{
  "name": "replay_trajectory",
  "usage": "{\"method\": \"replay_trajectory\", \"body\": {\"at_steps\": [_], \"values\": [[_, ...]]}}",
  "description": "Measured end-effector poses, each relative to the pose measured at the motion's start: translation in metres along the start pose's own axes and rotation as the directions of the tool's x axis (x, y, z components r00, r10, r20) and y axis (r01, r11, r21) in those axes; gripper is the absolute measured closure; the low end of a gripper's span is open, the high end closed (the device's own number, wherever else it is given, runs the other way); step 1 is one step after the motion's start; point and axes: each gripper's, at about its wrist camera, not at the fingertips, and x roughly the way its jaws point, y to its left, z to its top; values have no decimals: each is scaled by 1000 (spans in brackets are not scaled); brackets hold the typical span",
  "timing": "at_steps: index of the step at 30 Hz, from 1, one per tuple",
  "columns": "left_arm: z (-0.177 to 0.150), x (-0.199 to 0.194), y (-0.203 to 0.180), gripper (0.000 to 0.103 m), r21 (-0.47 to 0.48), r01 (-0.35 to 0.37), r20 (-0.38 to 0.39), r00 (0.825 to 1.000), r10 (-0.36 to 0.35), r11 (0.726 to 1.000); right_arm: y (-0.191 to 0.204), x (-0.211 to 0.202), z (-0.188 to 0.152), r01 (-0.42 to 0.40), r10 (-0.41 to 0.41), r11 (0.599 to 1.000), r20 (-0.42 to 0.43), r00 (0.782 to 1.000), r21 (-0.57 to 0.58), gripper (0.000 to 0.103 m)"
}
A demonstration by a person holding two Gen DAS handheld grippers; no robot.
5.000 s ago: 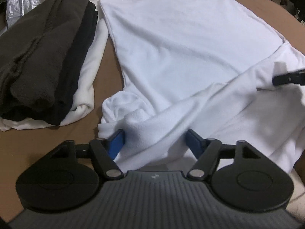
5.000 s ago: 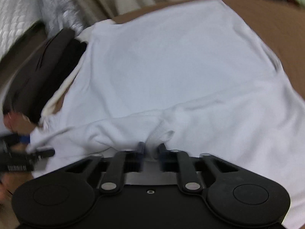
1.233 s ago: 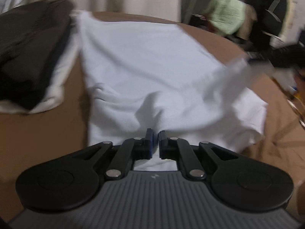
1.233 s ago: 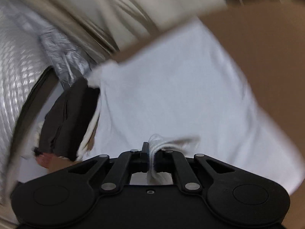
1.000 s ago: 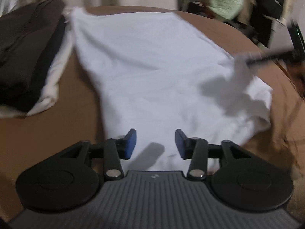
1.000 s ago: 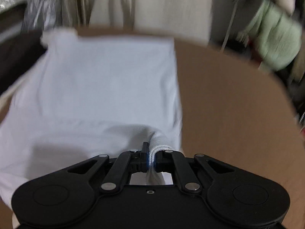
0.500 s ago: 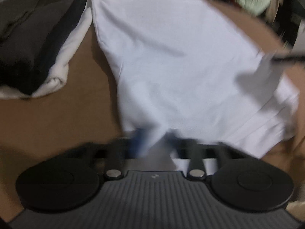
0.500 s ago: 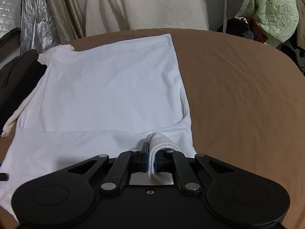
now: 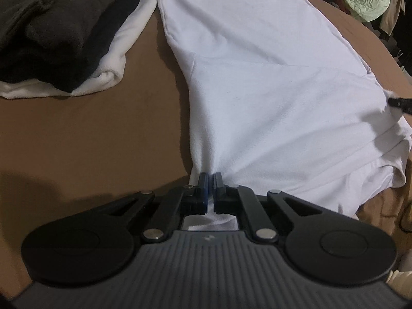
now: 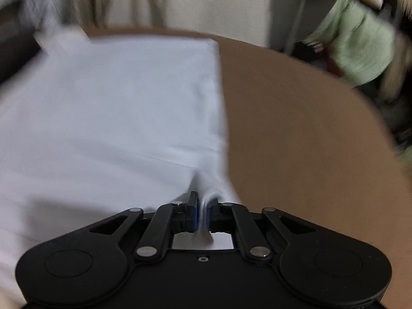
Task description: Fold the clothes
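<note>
Garment: white top (image 9: 270, 82), soft, light, limp fleece spread on brown desk (image 9: 90, 134), best pinched at near-edge corners; left gripper (image 9: 211, 180) just closed there, right gripper (image 10: 202, 206) likewise clamped.

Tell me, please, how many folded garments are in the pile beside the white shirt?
3 visible: a dark brown one on top, a black one beneath it, a white one at the bottom. More may be hidden.
</note>
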Motion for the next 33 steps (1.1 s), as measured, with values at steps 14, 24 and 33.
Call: {"method": "replay_trajectory", "body": {"at_steps": [14,24,33], "values": [[-20,-30,-89,46,435,91,80,987,-139,896,43,-85,-4,-650,656,755,-75,751,92,43],[10,3,-24,37,42,57,13,998,-57,998,143,-28,-38,-841,840,524,-242,486,131,43],[13,3,-9,37,-44,57,49,997,-54,997,138,-24,-62,-864,876,481,-53,479,147,36]]}}
